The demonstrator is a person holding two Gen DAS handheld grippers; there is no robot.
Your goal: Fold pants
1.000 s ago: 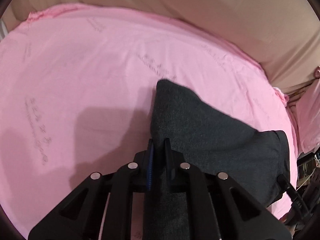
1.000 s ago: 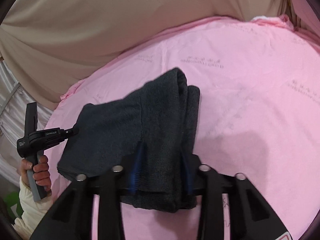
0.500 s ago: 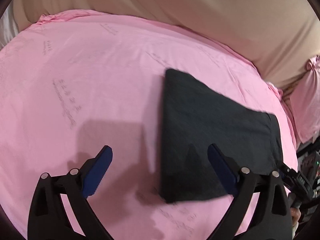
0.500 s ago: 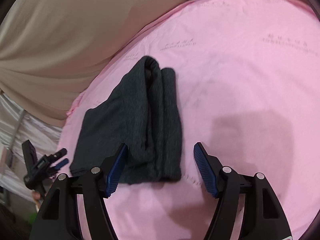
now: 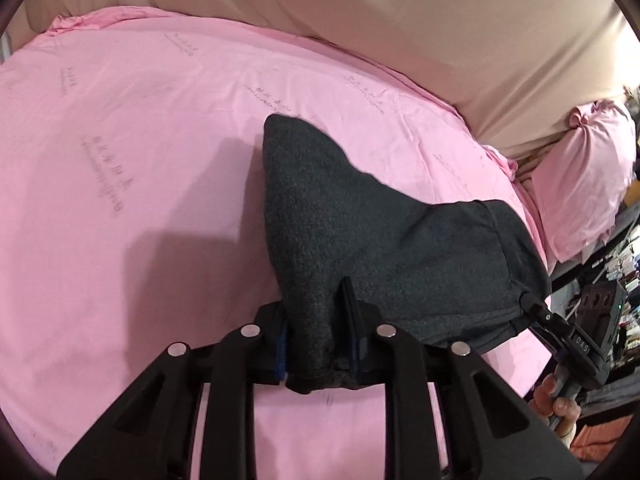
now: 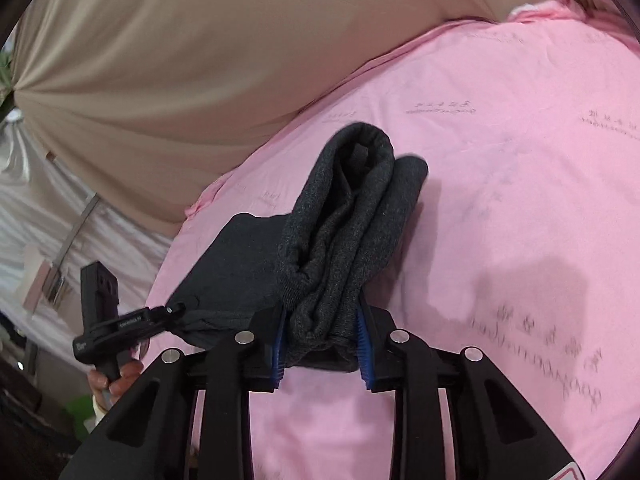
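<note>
Pinching opposite near corners, the left gripper [image 5: 318, 340] and right gripper [image 6: 322, 346] each clench the folded dark pants [image 5: 360, 232], lifting that edge off the pink bed [image 5: 140, 140] toward twelve o'clock, likely for another fold.

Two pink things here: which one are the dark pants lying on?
The big flat pink sheet with faint printed writing. The pants lie on it; the smaller pink bundle sits apart at the far right edge.

Charcoal pants [image 5: 360, 232] on pink sheet [image 5: 140, 140] with faint lettering.
</note>
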